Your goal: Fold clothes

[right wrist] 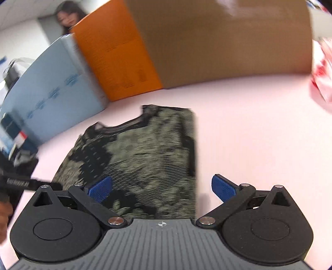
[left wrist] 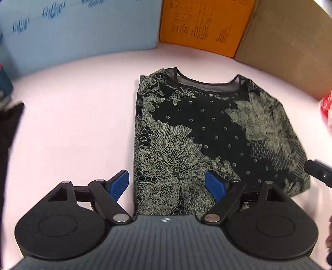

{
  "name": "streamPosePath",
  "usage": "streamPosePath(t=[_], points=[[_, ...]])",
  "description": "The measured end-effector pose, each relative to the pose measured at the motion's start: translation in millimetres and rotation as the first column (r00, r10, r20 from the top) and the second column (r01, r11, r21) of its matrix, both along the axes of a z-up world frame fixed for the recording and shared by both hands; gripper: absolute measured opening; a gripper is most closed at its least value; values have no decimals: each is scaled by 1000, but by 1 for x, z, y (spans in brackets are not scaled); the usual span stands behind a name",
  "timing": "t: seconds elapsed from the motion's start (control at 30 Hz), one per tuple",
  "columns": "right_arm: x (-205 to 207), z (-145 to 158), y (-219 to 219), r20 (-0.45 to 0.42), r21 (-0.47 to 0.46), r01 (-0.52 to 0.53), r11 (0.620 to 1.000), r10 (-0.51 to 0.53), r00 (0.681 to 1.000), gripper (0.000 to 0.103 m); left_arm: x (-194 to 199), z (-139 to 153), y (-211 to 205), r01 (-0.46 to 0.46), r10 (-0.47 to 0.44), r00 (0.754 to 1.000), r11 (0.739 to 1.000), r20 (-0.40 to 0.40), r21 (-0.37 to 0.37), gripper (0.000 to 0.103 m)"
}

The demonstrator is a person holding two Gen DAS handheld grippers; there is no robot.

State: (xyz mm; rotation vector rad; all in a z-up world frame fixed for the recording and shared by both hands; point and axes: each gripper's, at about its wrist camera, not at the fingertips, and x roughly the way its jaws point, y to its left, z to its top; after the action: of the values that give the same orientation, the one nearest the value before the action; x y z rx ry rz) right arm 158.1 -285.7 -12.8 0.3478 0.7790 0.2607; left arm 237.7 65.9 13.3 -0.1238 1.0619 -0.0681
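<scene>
A black top with an olive lace print (left wrist: 207,135) lies folded on the pale pink table (left wrist: 72,128), neckline at the far end, sides turned in. My left gripper (left wrist: 168,184) is open, jaws wide apart over the garment's near left corner, holding nothing. My right gripper (right wrist: 161,189) is open over the same top (right wrist: 141,157) at its near right edge, holding nothing. The right view is motion-blurred. The right gripper's tip shows at the right edge of the left wrist view (left wrist: 319,170).
A light blue board (left wrist: 78,31), an orange box (left wrist: 205,22) and a brown cardboard panel (left wrist: 290,45) stand along the table's far side. A dark cloth (left wrist: 10,133) lies at the left edge. A red and white item (right wrist: 321,70) sits at the right. A person (right wrist: 68,16) stands behind.
</scene>
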Motion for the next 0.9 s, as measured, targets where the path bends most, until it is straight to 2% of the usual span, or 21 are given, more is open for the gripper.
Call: streamPosePath(t=[0.1,0.2,0.37,0.5,0.63,0.77,0.9], points=[[12,-5,-13,-13,27,28,999,-28,1000,103,10,-4,14,-76,76,997,996,-7,-55,79],[24,-9,-20,-16,37,33,999,-32,999,103,17,-11,26,-101,99,995,989,-31,-111,81],[39,-15,-17,17,44,-88,995,88,996,103,30,-15,27,-68,68,998,995,-14,-67,81],[49,-18,-10,55,42,-227,973,224,973,103,43,-18,21,-21,21,1000,999,5,-29,81],[64,-22,-6,80,39,-299,954,295,952,103,53,-22,15,6,-7,1000,1000,23,15,83],[85,-24,-5,89,64,-329,942,323,942,103,62,-24,14,8,-8,999,1000,36,-1,84],[103,-26,0,100,64,-352,934,345,933,103,73,-24,18,-5,7,999,999,40,-54,84]])
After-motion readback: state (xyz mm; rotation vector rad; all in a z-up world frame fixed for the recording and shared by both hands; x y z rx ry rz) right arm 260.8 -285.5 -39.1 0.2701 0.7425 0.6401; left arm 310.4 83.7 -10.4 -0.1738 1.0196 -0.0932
